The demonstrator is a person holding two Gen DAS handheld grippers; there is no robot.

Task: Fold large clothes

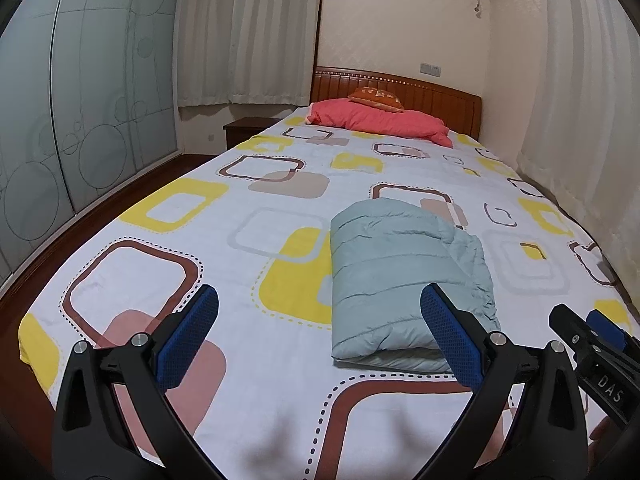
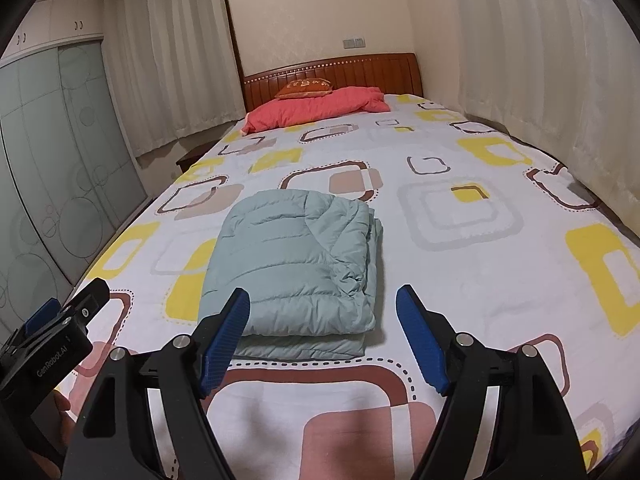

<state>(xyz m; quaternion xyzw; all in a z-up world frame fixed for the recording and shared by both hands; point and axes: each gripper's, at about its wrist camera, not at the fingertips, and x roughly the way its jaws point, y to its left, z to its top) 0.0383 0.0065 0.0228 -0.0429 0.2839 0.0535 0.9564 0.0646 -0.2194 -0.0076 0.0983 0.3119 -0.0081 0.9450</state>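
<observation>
The folded puffer jacket point(image 2: 296, 256) is pale grey-green, quilted in bands, and lies on a white bed sheet point(image 2: 460, 280) printed with rounded squares in yellow, brown, dusty pink and grey, some edged with dotted lines. At the head of the bed a coral-red quilt point(image 2: 320, 110) sits under an orange cushion point(image 2: 306, 87), against a reddish-brown wooden headboard point(image 2: 392, 70). Each hand-held gripper point(image 1: 320, 336) is black with blue textured pads point(image 1: 448, 336); the curtains point(image 1: 248, 32) are cream, and the wardrobe doors point(image 1: 80, 120) are frosted grey-green with circle outlines.
</observation>
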